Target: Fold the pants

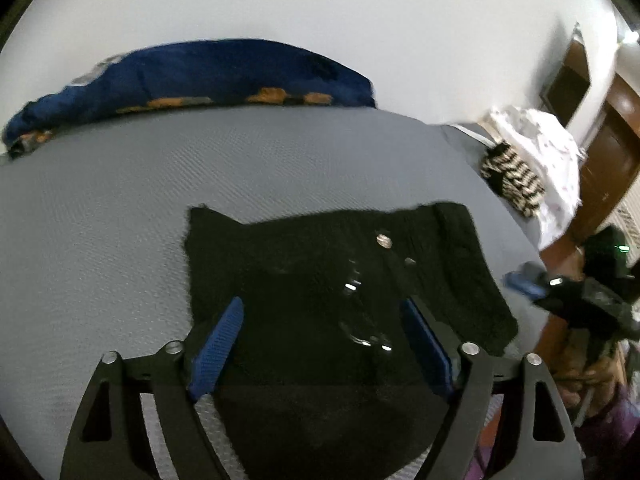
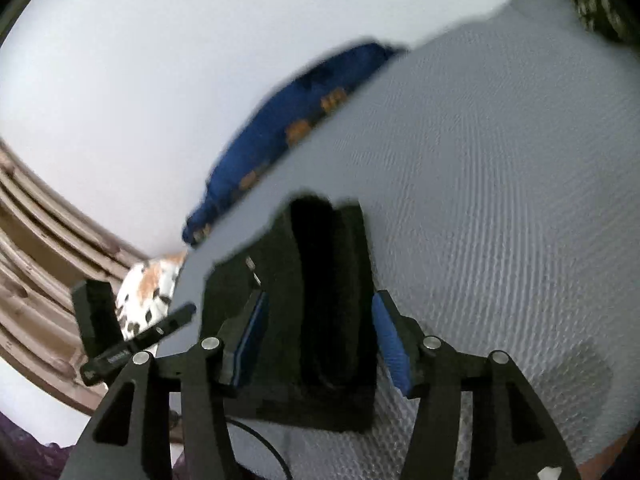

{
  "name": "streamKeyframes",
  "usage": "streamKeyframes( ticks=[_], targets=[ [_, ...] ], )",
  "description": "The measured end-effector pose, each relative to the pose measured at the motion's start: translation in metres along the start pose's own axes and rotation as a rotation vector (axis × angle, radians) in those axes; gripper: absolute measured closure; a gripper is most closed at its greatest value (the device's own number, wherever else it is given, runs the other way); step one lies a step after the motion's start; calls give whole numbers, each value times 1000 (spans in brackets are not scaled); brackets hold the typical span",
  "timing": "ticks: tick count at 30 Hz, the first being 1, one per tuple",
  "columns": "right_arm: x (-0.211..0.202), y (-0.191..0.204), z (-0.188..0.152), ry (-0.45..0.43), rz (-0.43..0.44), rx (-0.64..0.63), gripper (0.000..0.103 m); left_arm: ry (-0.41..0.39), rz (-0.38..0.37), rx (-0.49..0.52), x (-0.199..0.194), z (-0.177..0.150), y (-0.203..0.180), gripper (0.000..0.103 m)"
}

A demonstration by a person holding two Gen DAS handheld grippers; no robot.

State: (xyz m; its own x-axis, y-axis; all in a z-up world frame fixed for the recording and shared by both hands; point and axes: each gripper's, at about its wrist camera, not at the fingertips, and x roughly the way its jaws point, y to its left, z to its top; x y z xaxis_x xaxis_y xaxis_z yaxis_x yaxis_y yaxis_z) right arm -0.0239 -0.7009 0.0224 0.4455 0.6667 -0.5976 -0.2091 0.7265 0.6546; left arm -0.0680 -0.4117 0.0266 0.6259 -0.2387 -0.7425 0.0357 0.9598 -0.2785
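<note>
The black pants [image 1: 328,280] lie folded in a compact block on the grey bed sheet [image 1: 120,208], with a metal button showing on top. My left gripper [image 1: 322,312] is open, its blue pads spread over the near part of the pants without holding them. In the right wrist view the pants [image 2: 316,280] show as a folded black stack. My right gripper [image 2: 320,308] is open with a pad on either side of the stack's near end. The other gripper [image 2: 132,344] shows at the left edge there.
A blue patterned blanket [image 1: 200,76] lies along the far edge of the bed by the white wall. A pile of white and striped clothes [image 1: 528,160] sits at the bed's right side. A brown door [image 1: 612,148] is at the right.
</note>
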Motion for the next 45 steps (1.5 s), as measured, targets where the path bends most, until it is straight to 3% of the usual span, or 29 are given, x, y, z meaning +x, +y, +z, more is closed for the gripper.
streamKeyframes(
  ticks=[3, 6, 12, 16, 19, 22, 23, 26, 30, 35, 40, 45],
  targets=[
    [6, 39, 4, -22, -51, -170, 51, -17, 72, -5, -1, 1, 6, 20],
    [34, 66, -5, 40, -129, -333, 51, -7, 178, 21, 6, 1, 7, 19],
    [80, 56, -32, 190, -263, -413, 55, -28, 307, 55, 9, -4, 12, 19],
    [67, 61, -20, 182, -255, -353, 54, -71, 299, -8, -5, -2, 22, 19],
    [49, 89, -15, 132, -187, -360, 53, -143, 252, -75, -23, -1, 30, 19],
    [31, 130, -20, 85, -171, -410, 33, -229, 181, -176, -44, 0, 41, 19],
    [24, 143, -24, 66, -154, -416, 30, -238, 175, -190, -48, 1, 43, 19],
    [13, 169, -38, 31, -156, -436, 20, -239, 247, -192, -62, 4, 42, 19],
    [9, 190, -61, 1, -204, -454, 19, -235, 323, -153, -74, 3, 35, 19],
    [9, 190, -78, -46, -263, -428, 15, -243, 353, -137, -88, -1, 26, 19],
    [11, 183, -82, -37, -272, -392, 14, -259, 390, -100, -98, -6, 14, 13],
    [7, 178, -82, -40, -260, -359, 11, -265, 405, -85, -102, -10, 9, 12]
  ],
)
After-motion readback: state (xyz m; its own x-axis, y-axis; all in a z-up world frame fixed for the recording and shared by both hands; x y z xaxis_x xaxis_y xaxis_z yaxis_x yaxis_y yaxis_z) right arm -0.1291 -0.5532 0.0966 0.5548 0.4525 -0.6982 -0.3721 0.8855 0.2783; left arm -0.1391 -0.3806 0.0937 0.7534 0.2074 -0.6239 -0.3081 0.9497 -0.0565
